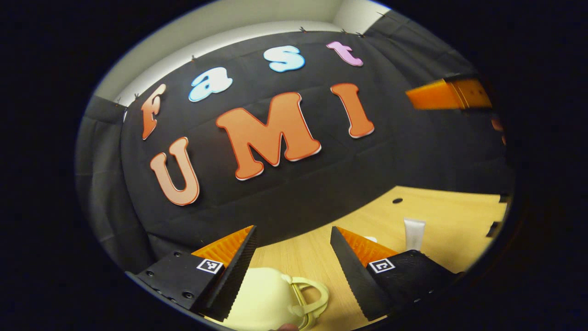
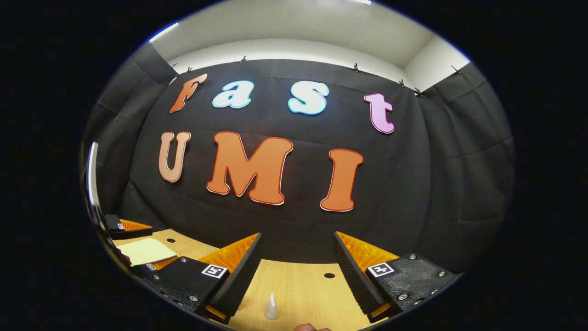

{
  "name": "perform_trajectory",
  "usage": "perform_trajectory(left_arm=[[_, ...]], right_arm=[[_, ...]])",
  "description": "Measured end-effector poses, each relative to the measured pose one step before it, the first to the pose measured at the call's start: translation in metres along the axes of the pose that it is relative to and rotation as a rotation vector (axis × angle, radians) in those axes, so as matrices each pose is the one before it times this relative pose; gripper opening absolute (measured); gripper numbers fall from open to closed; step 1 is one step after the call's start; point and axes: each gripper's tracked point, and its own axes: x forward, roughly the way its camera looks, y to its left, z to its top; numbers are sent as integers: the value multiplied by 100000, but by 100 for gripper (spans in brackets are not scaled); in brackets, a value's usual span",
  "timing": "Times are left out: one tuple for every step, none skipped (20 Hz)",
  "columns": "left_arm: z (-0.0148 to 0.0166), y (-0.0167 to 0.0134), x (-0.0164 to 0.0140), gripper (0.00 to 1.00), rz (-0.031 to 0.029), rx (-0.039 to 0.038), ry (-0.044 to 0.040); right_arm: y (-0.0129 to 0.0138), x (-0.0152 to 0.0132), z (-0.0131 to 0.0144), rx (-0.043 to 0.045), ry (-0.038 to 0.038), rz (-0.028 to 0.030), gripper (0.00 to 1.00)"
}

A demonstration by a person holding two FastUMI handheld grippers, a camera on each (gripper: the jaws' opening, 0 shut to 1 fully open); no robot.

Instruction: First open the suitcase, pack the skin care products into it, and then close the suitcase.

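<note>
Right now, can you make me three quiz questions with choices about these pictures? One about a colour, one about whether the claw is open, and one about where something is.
1. What colour is the suitcase?
A red
B pale cream
C blue

2. How is the left claw?
A open
B shut on the suitcase
C shut with nothing in it

3. Where is the white tube?
A inside the suitcase
B in the left claw
C on the wooden table

Answers:
1 B, its shell and handle look pale cream.
2 A, a wide gap shows between its fingers.
3 C, it rests on bare wood, apart from both.
</note>
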Motion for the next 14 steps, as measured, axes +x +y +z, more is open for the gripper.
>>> perform_trajectory(left_arm=[[-1263, -368, 254, 99, -534, 3326, 2921], [-1316, -474, 150, 99, -353, 3065, 2208], [-1146, -458, 169, 99, -727, 3259, 2496], [-1236, -368, 102, 99, -445, 3140, 1934], [-1027, -580, 387, 99, -1085, 2911, 1991], [-1097, -425, 191, 99, -966, 2750, 1764], [-1131, -638, 343, 99, -1316, 2640, 2356], [-1130, -569, 164, 98, -1098, 2740, 2574], [-818, -436, 268, 98, -612, 2625, 1680], [-969, -484, 302, 98, -713, 3138, 2076], [-683, -305, 526, 98, -710, 3304, 1580], [-857, -446, 241, 98, -1245, 3388, 1949], [-808, -686, 395, 98, -2313, 3141, 2190], [-947, -389, 289, 98, -1388, 3252, 3469]], right_arm=[[-281, 83, -39, -395, 227, -577, 95], [-243, 70, 50, -260, -118, -695, 95], [-177, 212, 3, -145, -154, -679, 95], [-100, 162, -88, 201, -29, -284, 95], [-125, 133, -4, -27, 153, -488, 95], [-179, 54, -237, 10, 411, -170, 95], [-44, 48, -54, -135, 135, -170, 95], [-112, 112, -52, -202, 117, -347, 95], [-9, 109, -82, -123, 166, -24, 95], [-72, 8, -221, -201, 307, -279, 95], [52, 35, -118, 24, 383, 187, 95], [47, 90, -88, -52, 189, -171, 95], [13, 60, -181, 82, 300, 122, 95], [-35, -3, -96, -32, 42, -81, 95]])
